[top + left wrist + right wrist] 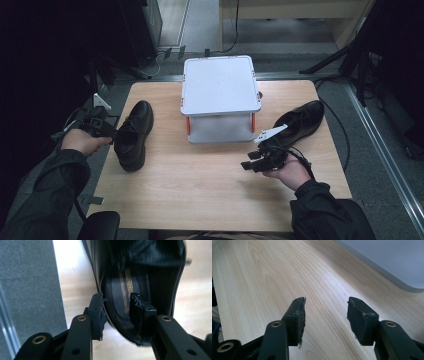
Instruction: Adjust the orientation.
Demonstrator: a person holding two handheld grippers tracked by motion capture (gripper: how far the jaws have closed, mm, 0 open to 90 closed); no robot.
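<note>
Looking down from the high view, I see my left gripper (pixel 111 131) at the left edge of the bench (pixel 200 190), right up against the heel end of the left black leather shoe (pixel 134 134). That shoe lies at the left of the frame with its toe toward the upper part of the picture and its opening beside my left hand (pixel 82 141).

In the left gripper view, the jaws straddle the shoe's heel wall (pixel 106 315): one jaw sits outside the collar, the other inside the opening over the insole with its gold lettering (pixel 126 287). There is a gap between them, and I cannot tell whether the pads are pressing the leather.

My right gripper (pixel 251 161) hovers lower right of centre, held in my right hand (pixel 289 172), with its jaws spread apart and nothing between them. The right gripper view shows bare wood grain under the jaws and a pale grey edge at the upper right.

A second black shoe (pixel 300 121) lies at the right of the frame, just above and behind my right hand, apart from the jaws. Between the two shoes, at the upper centre, stands a white lidded box (pixel 220 97) with orange latches.
</note>
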